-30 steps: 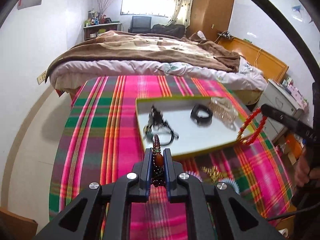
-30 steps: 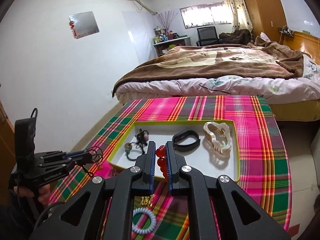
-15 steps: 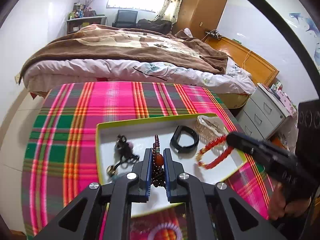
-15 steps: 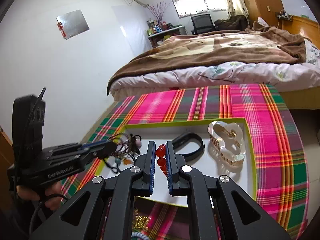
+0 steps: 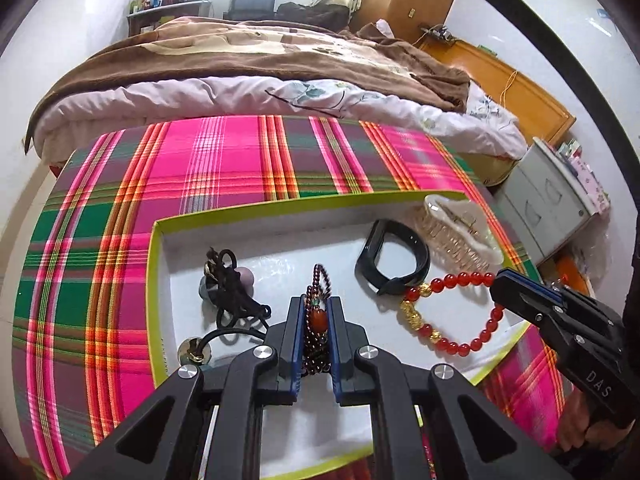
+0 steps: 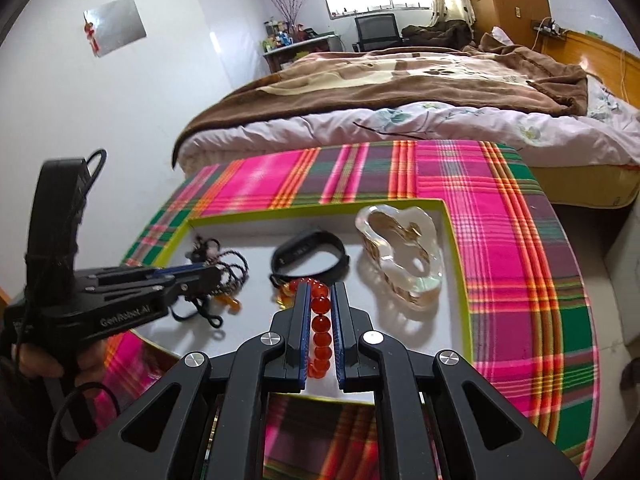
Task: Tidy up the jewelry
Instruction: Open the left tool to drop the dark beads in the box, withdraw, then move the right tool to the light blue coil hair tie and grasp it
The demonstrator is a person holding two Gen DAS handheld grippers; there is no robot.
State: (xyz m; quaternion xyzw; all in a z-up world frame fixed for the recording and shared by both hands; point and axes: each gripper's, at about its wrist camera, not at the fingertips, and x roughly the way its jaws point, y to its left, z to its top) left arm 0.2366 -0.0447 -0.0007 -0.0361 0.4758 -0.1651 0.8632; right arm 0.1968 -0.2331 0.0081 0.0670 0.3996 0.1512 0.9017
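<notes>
A white tray with a lime-green rim (image 5: 280, 206) lies on the plaid cloth. My left gripper (image 5: 316, 304) is shut on a dark garnet bead bracelet (image 5: 318, 320) with an orange bead, low over the tray's middle. My right gripper (image 6: 320, 290) is shut on a red bead bracelet (image 6: 321, 328), whose loop with gold charms (image 5: 416, 318) hangs onto the tray floor. In the tray lie a black wristband (image 5: 394, 258), a clear hair claw (image 5: 456, 228) and a tangle of black cord jewelry (image 5: 232, 292). Each gripper shows in the other's view: the right gripper (image 5: 498, 280) and the left gripper (image 6: 214, 274).
The pink and green plaid tablecloth (image 5: 120, 240) covers a round table. A bed with a brown blanket (image 5: 260, 52) stands just behind it. A white drawer unit (image 5: 552, 208) is at the right. A person's hand (image 6: 36, 360) holds the left gripper's handle.
Both grippers have come forward and down over the tray, still shut on their bracelets. The red bracelet's loop has moved from the tray's right edge to inside it.
</notes>
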